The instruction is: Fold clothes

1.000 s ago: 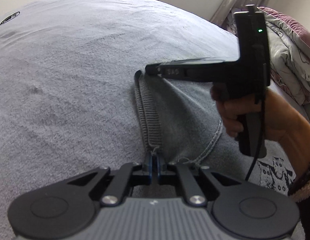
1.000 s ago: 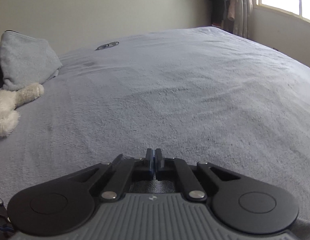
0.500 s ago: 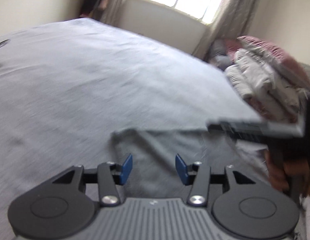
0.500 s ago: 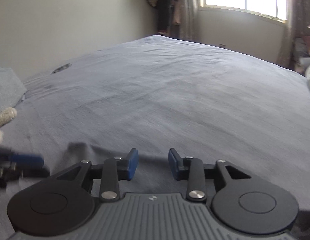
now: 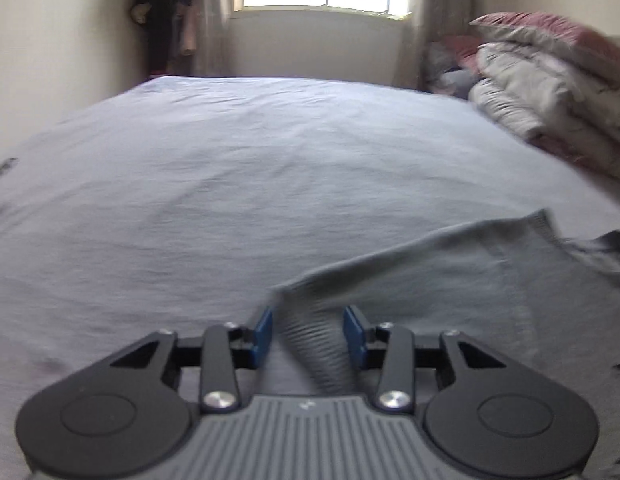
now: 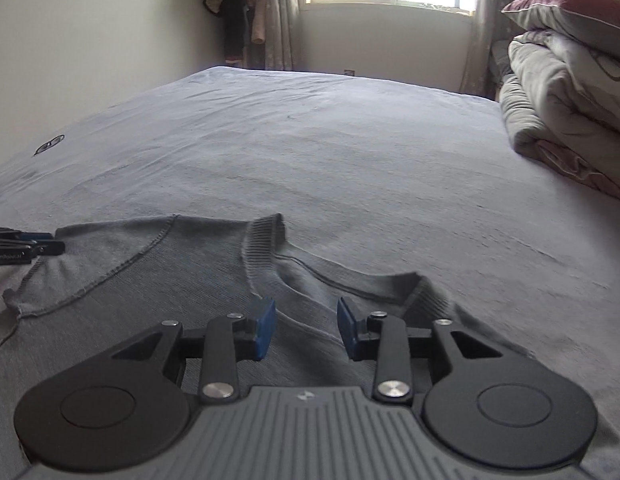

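Observation:
A grey knit sweater [image 6: 170, 280] lies spread flat on the bed, its ribbed collar [image 6: 266, 236] turned up near the middle. My right gripper [image 6: 306, 316] hovers open just over the cloth below the collar, and the pads touch nothing. In the left wrist view the sweater [image 5: 450, 280] stretches off to the right. Its ribbed edge [image 5: 318, 344] lies under the gap of my left gripper [image 5: 308, 324], whose jaws are closing but stand apart, clear of the cloth. The left gripper [image 6: 50, 242] also shows at the sweater's left corner in the right wrist view.
The wide bed [image 5: 230, 180] is covered by a grey-blue sheet [image 6: 350, 152]. A folded quilt with a pillow on top [image 6: 570, 92] is stacked at the right side [image 5: 550, 96]. Clothes hang in the far corner [image 6: 238, 12] beside a bright window.
Both grippers, shut on the sweater's ribbed edge a second ago, have opened and let it go. The right gripper has travelled sideways along the sweater, and both views have swung toward the window.

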Demonstrator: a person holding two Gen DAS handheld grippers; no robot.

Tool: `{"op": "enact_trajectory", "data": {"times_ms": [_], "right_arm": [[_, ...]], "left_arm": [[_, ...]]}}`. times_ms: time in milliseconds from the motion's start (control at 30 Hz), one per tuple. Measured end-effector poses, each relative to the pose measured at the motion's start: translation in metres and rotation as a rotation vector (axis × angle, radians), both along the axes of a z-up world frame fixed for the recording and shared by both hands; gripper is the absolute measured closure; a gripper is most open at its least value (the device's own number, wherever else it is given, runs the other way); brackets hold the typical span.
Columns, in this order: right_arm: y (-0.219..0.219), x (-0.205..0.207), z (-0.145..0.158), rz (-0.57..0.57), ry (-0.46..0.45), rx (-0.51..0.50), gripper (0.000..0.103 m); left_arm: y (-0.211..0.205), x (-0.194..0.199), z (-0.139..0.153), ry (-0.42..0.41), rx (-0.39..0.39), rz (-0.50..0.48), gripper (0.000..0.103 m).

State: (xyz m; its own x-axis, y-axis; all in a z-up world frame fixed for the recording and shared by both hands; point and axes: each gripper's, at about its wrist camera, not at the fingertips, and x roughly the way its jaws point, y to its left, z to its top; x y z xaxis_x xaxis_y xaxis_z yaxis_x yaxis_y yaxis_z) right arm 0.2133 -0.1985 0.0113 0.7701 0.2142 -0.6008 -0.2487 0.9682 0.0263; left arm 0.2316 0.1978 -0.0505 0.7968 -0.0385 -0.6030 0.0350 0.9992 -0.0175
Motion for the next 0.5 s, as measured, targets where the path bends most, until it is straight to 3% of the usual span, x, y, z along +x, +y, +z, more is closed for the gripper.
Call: {"op": "enact_trajectory", "data": {"times_ms": [133,267,367,433,500], "right_arm": [[-0.02,-0.015,0.005,-0.028,-0.015,0.01,0.066],[-0.039,-0.034,0.012,-0.065,-0.029,0.027,0.063],[-0.056,-0.05,0.012,-0.101,-0.028,0.017,0.063],[-0.068,-0.06,0.012,-0.125,-0.027,0.011,0.063],[-0.085,-0.073,0.012,-0.157,-0.026,0.0,0.063]], "left_arm": [[0.016,-0.001,0.019,-0.009,-0.094,0.049,0.059],[-0.008,-0.011,0.033,-0.076,-0.167,-0.064,0.057],[-0.03,-0.011,0.024,-0.057,-0.127,-0.127,0.055],[-0.037,-0.002,0.009,0.008,-0.081,-0.103,0.055],[-0.033,-0.001,0.002,0.008,-0.038,-0.068,0.055]]}}
